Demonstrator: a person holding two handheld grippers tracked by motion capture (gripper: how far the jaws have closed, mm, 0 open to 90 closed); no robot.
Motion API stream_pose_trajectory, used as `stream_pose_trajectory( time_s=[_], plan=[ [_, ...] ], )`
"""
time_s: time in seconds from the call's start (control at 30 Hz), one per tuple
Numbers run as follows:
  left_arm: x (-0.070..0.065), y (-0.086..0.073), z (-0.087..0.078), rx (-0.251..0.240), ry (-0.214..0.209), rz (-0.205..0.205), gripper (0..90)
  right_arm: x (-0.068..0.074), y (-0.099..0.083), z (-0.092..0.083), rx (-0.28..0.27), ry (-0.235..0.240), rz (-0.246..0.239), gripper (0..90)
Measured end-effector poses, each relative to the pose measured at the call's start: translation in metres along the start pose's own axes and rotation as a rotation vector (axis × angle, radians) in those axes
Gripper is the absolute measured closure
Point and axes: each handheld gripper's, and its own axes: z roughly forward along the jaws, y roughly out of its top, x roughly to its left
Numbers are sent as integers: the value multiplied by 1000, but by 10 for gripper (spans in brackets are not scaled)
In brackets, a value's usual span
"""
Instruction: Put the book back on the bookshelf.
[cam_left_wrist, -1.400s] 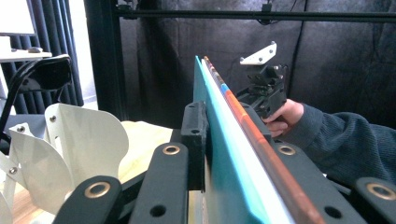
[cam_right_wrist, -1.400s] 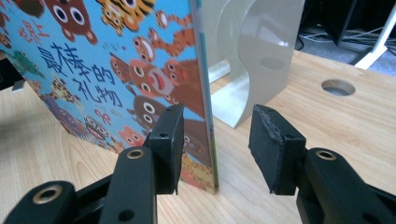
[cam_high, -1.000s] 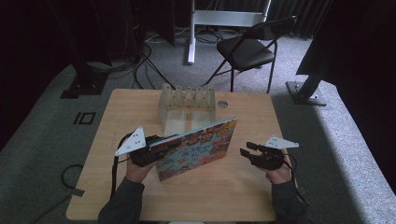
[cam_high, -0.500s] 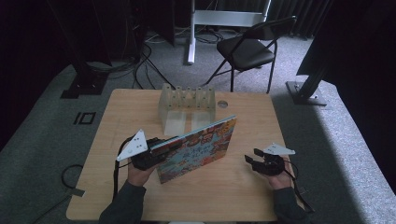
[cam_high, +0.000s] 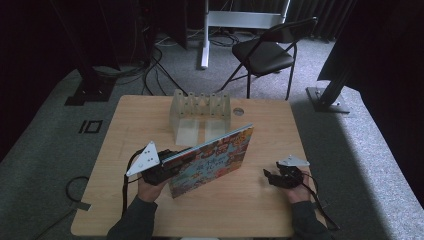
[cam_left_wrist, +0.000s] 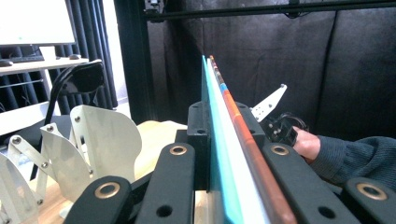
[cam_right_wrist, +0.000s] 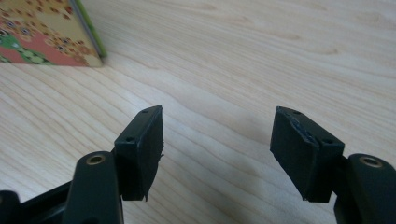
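**Book clamped on edge, right claw wide over bare wood**

The left gripper (cam_high: 167, 167) is closed on the book (cam_high: 212, 160), its jaws pinching the thin book near one end; in the left gripper view the black jaws press both sides of the book (cam_left_wrist: 229, 154), whose teal and orange-brown edges run straight up between them. The right gripper (cam_high: 272, 176) holds nothing: its jaws have just been opening, and in the right gripper view they stand wide apart over the table (cam_right_wrist: 261, 56) with only wood grain between them.

Taking the book as the landmark: it stands tilted on its long edge near the middle of the table (cam_high: 130, 120), its bright patterned cover facing the person. The rack (cam_high: 200, 112), a pale stand of upright dividers, sits just behind the book, its curved white plates (cam_left_wrist: 100, 140) showing to one side of the left jaws. A small round disc (cam_high: 238, 111) lies beside the rack, behind the book's far end. The right gripper rests well apart from the book's near corner (cam_right_wrist: 88, 51). A chair (cam_high: 267, 50) stands on the grey floor far behind the book, past the table.
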Motion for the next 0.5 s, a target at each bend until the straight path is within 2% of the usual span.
stream_pose_trajectory(
  time_s=[0.17,0.5],
  plan=[
    [-2,0,0,3,4,2,807,-1,-2,4,19,-15,-1,319],
    [-2,0,-7,1,23,-10,807,0,-4,11,53,-15,-12,282]
  ],
)
